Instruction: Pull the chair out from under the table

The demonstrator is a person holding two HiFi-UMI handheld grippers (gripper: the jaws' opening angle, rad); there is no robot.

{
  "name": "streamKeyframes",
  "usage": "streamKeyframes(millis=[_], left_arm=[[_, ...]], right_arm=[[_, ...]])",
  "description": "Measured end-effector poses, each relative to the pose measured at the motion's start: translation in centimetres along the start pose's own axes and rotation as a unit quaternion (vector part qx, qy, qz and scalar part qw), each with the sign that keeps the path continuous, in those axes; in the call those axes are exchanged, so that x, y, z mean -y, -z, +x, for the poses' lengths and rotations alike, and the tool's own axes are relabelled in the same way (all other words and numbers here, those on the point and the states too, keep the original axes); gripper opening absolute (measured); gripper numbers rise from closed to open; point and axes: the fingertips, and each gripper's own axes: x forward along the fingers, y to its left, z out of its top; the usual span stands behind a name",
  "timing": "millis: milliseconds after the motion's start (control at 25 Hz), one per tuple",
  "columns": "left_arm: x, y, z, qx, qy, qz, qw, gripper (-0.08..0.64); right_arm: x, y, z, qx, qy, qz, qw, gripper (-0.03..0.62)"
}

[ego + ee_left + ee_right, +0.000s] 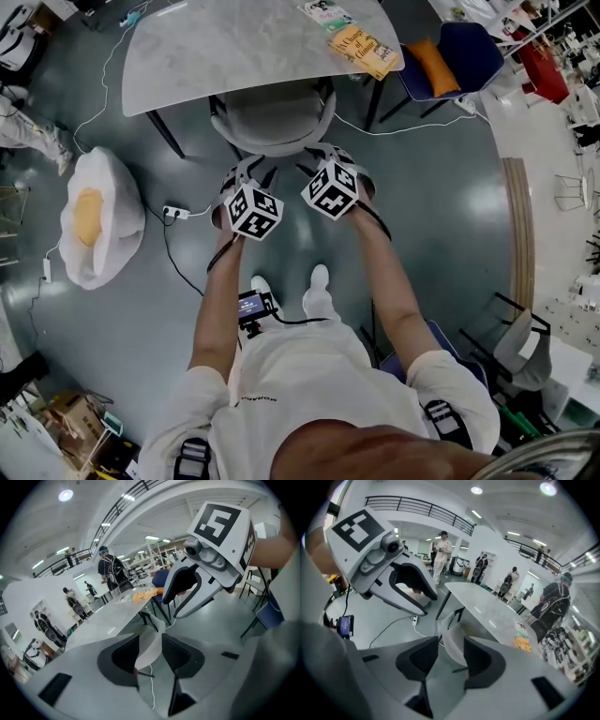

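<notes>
Below me, on a dark glossy floor, a pale grey moulded chair with a curved backrest sits tucked against a grey marble-look table, its seat partly under the top. My left gripper and right gripper are each partly open, straddling the backrest's top edge without clamping it. A yellow paperback book lies on the table.

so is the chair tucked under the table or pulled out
Tucked in: the grey chair has its seat partly under the table edge; only its curved back sticks out.
</notes>
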Motion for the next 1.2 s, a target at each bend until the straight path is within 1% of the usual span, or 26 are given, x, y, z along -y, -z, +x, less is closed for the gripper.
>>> streamKeyframes(millis=[160,280,520,760,880,960,1040,1120,1200], left_arm=[[0.3,0.9,2.0,-0.016,0.012,0.05,0.9986,0.152],[0.7,1.9,3.9,-0.035,0.023,0.098,0.9943,0.167],[1.9,4.0,7.3,-0.062,0.039,0.186,0.9797,0.183],[2.4,5.2,10.3,-0.074,0.045,0.242,0.9664,0.206],[2.3,5.6,11.5,-0.079,0.045,0.274,0.9575,0.21],[2.2,6.3,12.3,-0.086,0.046,0.284,0.9539,0.213],[1.8,6.8,13.2,-0.088,0.04,0.28,0.9552,0.213],[1.6,7.3,14.0,-0.089,0.031,0.274,0.9572,0.213],[1.7,8.0,14.6,-0.094,0.023,0.277,0.9559,0.213]], right_arm=[[-0.3,1.6,2.5,-0.031,-0.009,-0.076,0.997,0.183],[-0.5,2.5,4.5,-0.044,-0.014,-0.124,0.991,0.199],[-1.1,4.4,8.4,-0.081,-0.022,-0.208,0.975,0.241],[-0.6,5.4,10.8,-0.097,-0.011,-0.262,0.96,0.252],[-0.5,5.8,11.9,-0.101,-0.006,-0.285,0.953,0.252],[-0.6,6.4,12.7,-0.108,-0.005,-0.293,0.95,0.256],[-0.3,7.1,13.7,-0.116,0.0,-0.298,0.948,0.262],[-0.1,7.5,14.5,-0.119,0.012,-0.296,0.948,0.264],[-0.1,7.9,15.3,-0.118,0.018,-0.292,0.949,0.264]])
